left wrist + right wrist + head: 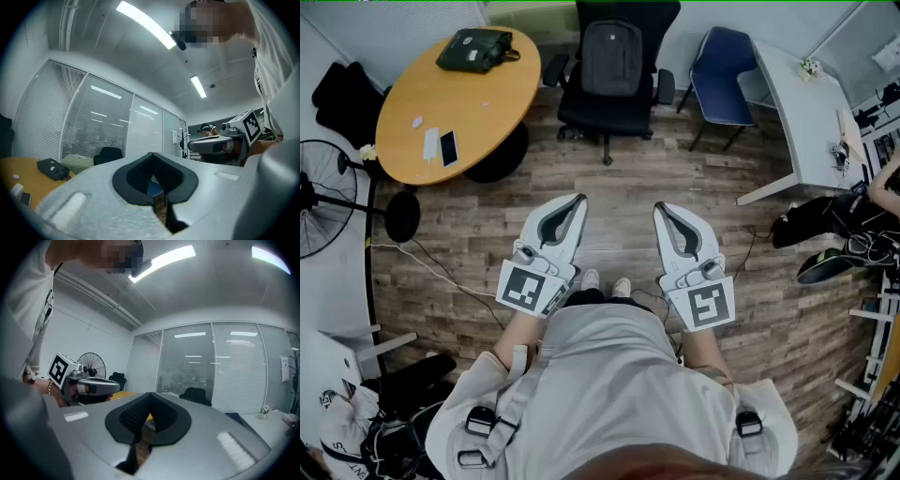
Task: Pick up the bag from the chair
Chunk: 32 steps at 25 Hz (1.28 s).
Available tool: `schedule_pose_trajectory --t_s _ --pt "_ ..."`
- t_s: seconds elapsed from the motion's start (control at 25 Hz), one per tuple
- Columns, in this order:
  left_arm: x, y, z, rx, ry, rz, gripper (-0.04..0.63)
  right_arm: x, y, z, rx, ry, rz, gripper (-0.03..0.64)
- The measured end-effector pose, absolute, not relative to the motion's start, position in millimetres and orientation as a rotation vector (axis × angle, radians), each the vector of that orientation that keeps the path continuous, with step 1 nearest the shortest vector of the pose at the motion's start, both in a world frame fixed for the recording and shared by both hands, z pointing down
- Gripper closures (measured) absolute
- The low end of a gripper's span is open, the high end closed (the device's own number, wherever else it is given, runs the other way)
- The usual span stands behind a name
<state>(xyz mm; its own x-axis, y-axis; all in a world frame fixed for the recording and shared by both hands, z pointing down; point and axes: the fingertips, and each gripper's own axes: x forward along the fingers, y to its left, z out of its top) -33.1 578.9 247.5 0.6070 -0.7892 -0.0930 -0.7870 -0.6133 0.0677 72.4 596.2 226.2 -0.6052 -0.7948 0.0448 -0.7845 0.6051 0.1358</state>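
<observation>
Bag (pixel 611 56) and grippers are well apart, so nothing of the pickup is in hand yet. Nearest you, your left gripper (pixel 575 202) and right gripper (pixel 660 210) sit side by side in front of your body. Both are level, each with its jaws pressed together and nothing between them.

Below them are your shoes (pixel 606 281) on the wood floor (pixel 609 187). A cable (pixel 431 265) trails across the boards on your left, and it could catch a foot if you walk forward carelessly.

Farther on, to the left, the round table (pixel 478 108) carries a phone (pixel 449 147) and a dark pouch (pixel 475 49). That pouch is a bag too, but it is on the table, so reaching for it would be the wrong pick.

The grey bag you want stands upright on the seat of the black office chair (pixel 605 117), leaning on the backrest. It is straight ahead, between the table and a blue chair (pixel 722 75).

The main risks, as I judge them, come at the chair. If you arrive with the jaws closed, you will only nudge the bag. A push may roll or swivel the chair, which looks to be on castors, or tip the bag sideways against an armrest. I cannot make out a top handle from here, so a grab at loose fabric could slip.
</observation>
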Motion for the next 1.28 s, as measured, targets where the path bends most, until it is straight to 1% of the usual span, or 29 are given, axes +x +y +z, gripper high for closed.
schedule_pose_trajectory --t_s 0.28,0.44,0.64,0.76,0.96,1.28 --pt "-60.6 577.0 253.8 2.799 -1.364 -0.17 0.591 51.4 585.7 243.1 1.333 -2.702 -0.172 0.614" --pt "-80.3 571.2 256.7 2.79 -1.364 -0.172 0.591 29.9 578.8 239.8 1.366 -2.706 -0.118 0.614" --pt "-91.2 560.7 264.7 2.772 -1.353 -0.171 0.591 23.0 567.7 246.6 1.351 -2.695 -0.157 0.614" --pt "-92.4 551.4 265.1 2.783 -1.336 -0.191 0.591 21.0 558.8 254.9 1.338 -2.674 -0.136 0.614" --pt "-88.8 528.0 264.1 2.783 -1.34 -0.196 0.591 21.7 536.6 244.1 1.354 -2.701 -0.167 0.614" --pt "-67.3 479.2 271.3 2.771 -1.348 -0.166 0.591 51.3 491.3 260.3 1.349 -2.68 -0.167 0.614"
